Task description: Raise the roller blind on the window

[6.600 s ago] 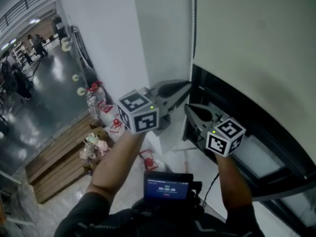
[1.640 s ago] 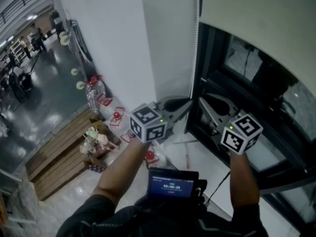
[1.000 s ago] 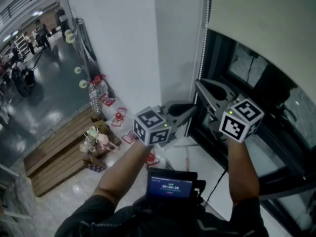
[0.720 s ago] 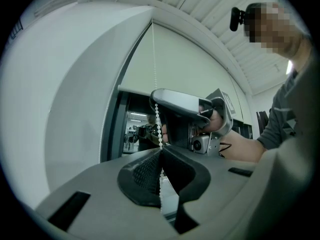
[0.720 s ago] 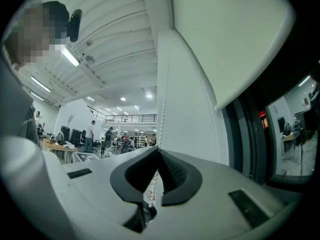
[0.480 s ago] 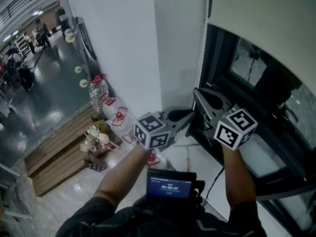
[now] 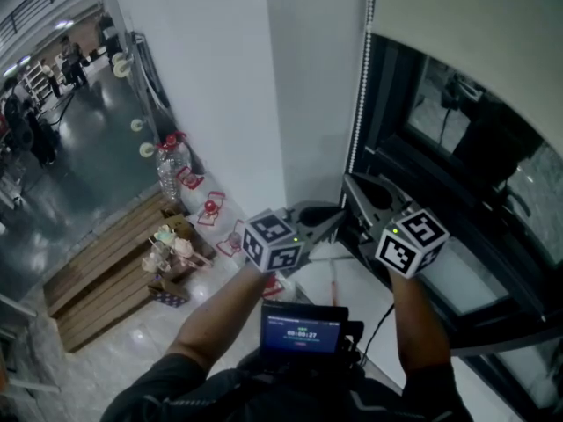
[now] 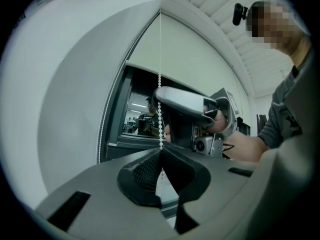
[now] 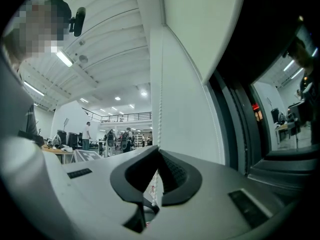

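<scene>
The cream roller blind (image 7: 475,33) hangs over the top of the dark window (image 7: 440,139); its lower edge slants across the upper right. A white bead chain (image 7: 361,86) drops along the window's left side. My left gripper (image 7: 341,211) is shut on the chain low down, and the chain runs straight into its closed jaws in the left gripper view (image 8: 160,150). My right gripper (image 7: 346,180) sits just above it. It is also shut on the bead chain (image 9: 160,109), which passes between its closed jaws (image 9: 159,149).
A white wall (image 7: 229,95) stands left of the window, with a white sill (image 7: 352,280) below. A water bottle (image 7: 167,176), small red items and a wooden pallet (image 7: 97,297) lie on the floor below left. A screen device (image 7: 302,331) hangs at the person's chest.
The right gripper has come down along the chain from higher up to just above the left gripper. The blind's lower edge stands much higher than several seconds ago.
</scene>
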